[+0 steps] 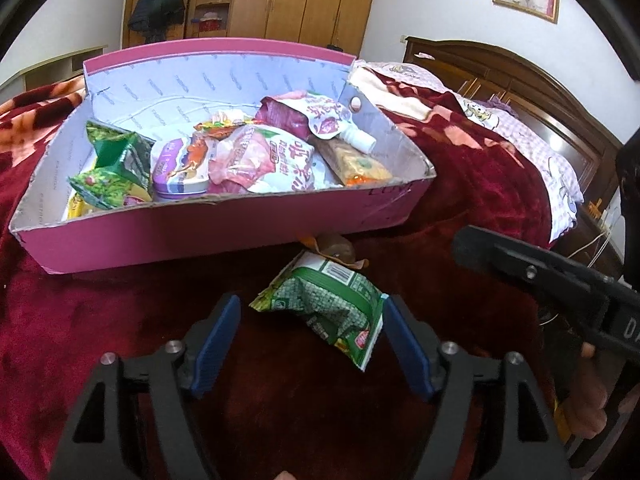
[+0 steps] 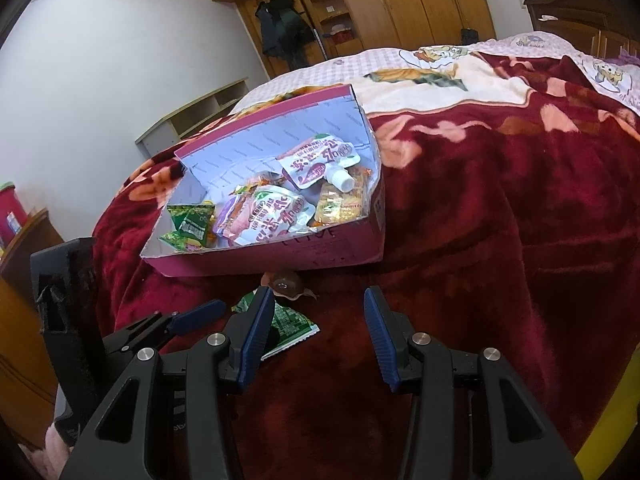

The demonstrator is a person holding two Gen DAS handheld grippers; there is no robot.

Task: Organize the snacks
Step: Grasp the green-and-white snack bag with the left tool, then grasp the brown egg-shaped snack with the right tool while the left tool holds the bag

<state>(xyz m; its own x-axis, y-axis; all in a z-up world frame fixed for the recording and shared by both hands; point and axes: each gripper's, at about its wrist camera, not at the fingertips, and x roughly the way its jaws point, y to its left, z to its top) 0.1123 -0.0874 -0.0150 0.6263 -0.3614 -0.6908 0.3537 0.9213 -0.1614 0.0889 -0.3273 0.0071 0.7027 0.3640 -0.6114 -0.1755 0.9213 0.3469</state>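
Note:
A pink cardboard box lies on the red blanket and holds several snack packets. A green snack packet lies on the blanket in front of the box, between the blue pads of my open left gripper. The right pad touches the packet's edge. A small brown wrapped snack lies against the box's front wall. My right gripper is open and empty, just before the brown snack. The green packet shows partly behind its left finger. The box is beyond it.
The bed has a red floral blanket and a pink checked sheet. A dark wooden headboard stands to the right. Wardrobes and a low shelf unit stand along the far walls.

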